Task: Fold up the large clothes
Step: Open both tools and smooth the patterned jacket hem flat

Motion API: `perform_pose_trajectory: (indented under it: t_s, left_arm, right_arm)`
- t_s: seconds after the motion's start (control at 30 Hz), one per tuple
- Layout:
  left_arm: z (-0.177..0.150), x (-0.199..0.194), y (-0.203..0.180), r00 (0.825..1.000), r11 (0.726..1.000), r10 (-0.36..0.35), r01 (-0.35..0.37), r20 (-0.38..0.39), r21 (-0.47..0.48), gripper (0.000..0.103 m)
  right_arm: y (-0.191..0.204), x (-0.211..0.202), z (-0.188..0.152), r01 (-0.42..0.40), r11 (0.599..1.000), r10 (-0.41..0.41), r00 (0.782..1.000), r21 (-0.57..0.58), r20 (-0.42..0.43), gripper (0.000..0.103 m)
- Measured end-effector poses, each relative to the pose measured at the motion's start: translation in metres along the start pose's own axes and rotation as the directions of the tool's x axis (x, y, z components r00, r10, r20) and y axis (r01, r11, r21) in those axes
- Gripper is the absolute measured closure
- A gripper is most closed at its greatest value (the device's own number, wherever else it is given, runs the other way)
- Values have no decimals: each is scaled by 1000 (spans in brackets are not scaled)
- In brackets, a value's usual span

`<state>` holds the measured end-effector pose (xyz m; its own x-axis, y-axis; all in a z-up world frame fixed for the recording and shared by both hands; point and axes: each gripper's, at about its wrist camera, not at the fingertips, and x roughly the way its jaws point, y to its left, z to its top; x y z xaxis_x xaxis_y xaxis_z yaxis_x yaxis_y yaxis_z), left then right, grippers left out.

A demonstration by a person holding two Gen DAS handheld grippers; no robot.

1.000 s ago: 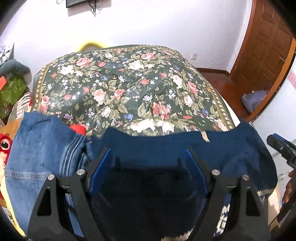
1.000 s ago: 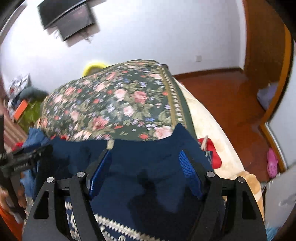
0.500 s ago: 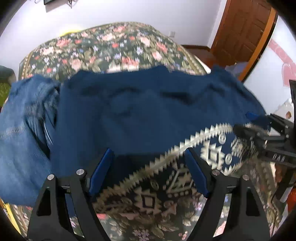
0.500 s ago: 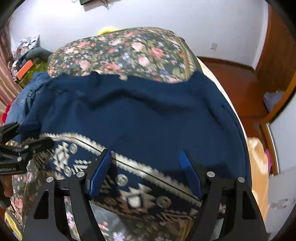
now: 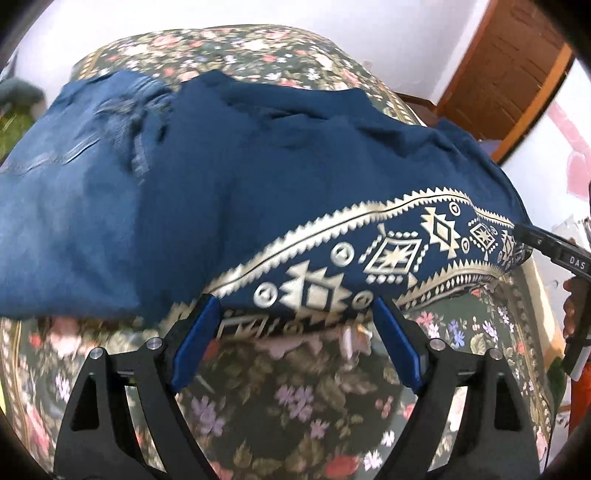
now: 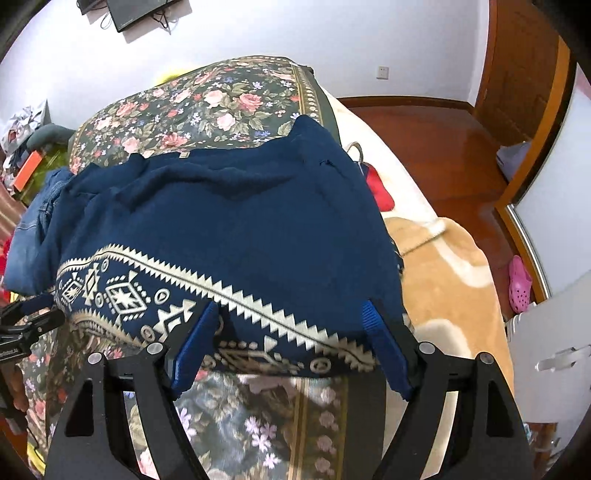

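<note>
Navy garment (image 5: 258, 177) with patterned hem, spread on floral bed (image 5: 295, 398), lying just ahead of both grippers, long axis crosswise. Left gripper (image 5: 295, 332) and right gripper (image 6: 291, 328): wide, just opened further, holding nothing, equally near the hem.

A bed fills the middle of both views, covered by a dark green floral bedspread (image 6: 207, 107) with pink roses and a gold border. Behind it stands a plain white wall (image 6: 280, 33); a dark screen (image 6: 142, 11) hangs at the upper left, and a wall socket (image 6: 382, 72) sits to the upper right. The floor (image 6: 439, 147) at right is glossy reddish wood. A brown wooden door (image 5: 509, 62) occupies the upper right corner.
</note>
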<state>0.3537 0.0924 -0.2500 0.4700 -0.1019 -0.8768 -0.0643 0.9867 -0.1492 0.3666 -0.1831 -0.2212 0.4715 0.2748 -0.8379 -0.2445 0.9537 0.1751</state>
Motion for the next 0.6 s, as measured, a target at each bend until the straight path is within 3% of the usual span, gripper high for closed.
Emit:
perform_pose_trajectory:
  t_s: [0.17, 0.23, 0.3, 0.4, 0.47, 0.53, 0.6]
  left_arm:
    - [-12, -19, 16, 999, 989, -40, 44, 31, -140, 18]
    - [-18, -23, 27, 993, 967, -109, 118, 51, -224, 18]
    - [-23, -20, 37, 978, 925, -202, 211, 61, -315, 18]
    - [-30, -5, 53, 928, 813, -361, 361, 92, -456, 18]
    - [-34, 10, 59, 900, 740, -422, 413, 112, -531, 18]
    - [-33, 20, 62, 892, 716, -432, 429, 133, -551, 18]
    - [-28, 26, 63, 895, 716, -416, 430, 160, -550, 18]
  right_arm:
    - [7, -11, -2, -21, 1000, 22, 1000, -3, 17, 25]
    - [9, -15, -3, -37, 999, 37, 999, 0, 26, 25]
    - [10, -16, -4, -50, 999, 49, 998, 3, 34, 25]
    - [12, -14, -4, -59, 998, 59, 998, 7, 31, 25]
    - [13, -12, -4, -62, 998, 62, 998, 12, 24, 25]
    - [14, -10, -4, -68, 998, 68, 998, 13, 19, 25]
    - [15, -9, -5, -69, 998, 69, 997, 10, 18, 25]
